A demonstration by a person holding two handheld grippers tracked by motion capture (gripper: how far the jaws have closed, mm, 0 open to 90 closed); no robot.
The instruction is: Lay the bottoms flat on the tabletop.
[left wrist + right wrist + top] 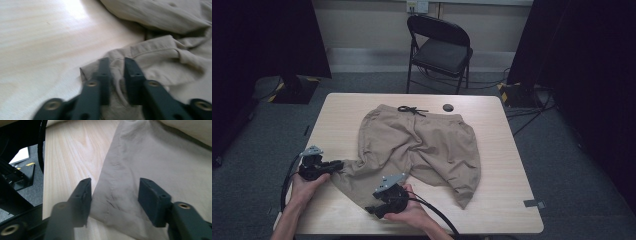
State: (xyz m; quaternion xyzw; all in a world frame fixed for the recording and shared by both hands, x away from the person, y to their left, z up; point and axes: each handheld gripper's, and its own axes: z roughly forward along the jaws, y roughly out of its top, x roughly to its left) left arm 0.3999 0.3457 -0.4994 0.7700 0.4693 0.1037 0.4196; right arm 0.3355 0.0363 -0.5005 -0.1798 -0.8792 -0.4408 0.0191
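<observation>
the left gripper [117,75] is blurred in its own view, but its jaws pinch a fold at the hem of the khaki shorts [422,147]. the right gripper [115,200] stands with jaws apart, straddling the other hem corner without pressing it. both hems hide partly under the tools near the table's [507,200] front-left edge. the shorts lie mid-table, long axis from the drawstring waistband [412,111] at the far edge toward the front.

A black folding chair [439,50] stands on grey carpet [562,145] beyond the wooden table [507,165], which has a dark round cable hole [448,107] near its far edge; black curtains [262,40] hang at both sides
</observation>
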